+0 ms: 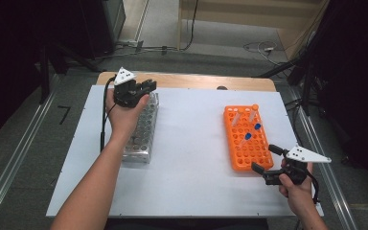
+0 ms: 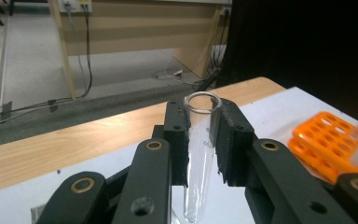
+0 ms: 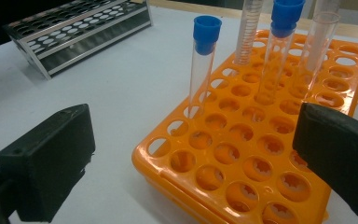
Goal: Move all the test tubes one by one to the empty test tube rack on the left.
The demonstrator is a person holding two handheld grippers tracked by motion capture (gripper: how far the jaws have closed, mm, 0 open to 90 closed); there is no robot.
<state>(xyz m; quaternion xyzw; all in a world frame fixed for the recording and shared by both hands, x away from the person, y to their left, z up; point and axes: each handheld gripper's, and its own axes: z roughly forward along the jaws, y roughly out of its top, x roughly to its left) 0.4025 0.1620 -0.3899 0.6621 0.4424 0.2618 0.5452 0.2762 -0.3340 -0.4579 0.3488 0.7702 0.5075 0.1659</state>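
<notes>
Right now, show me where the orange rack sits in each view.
High view: orange rack right of centre on the white table, by the right gripper.
Left gripper view: at the right edge, past the held tube.
Right gripper view: centre to right, between the open jaws.
Shared landmark: the white table.

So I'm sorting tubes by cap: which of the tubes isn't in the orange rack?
The clear, uncapped tube clamped upright in the left gripper, above the metal rack. The other four stand in the orange rack, two with blue caps.
</notes>
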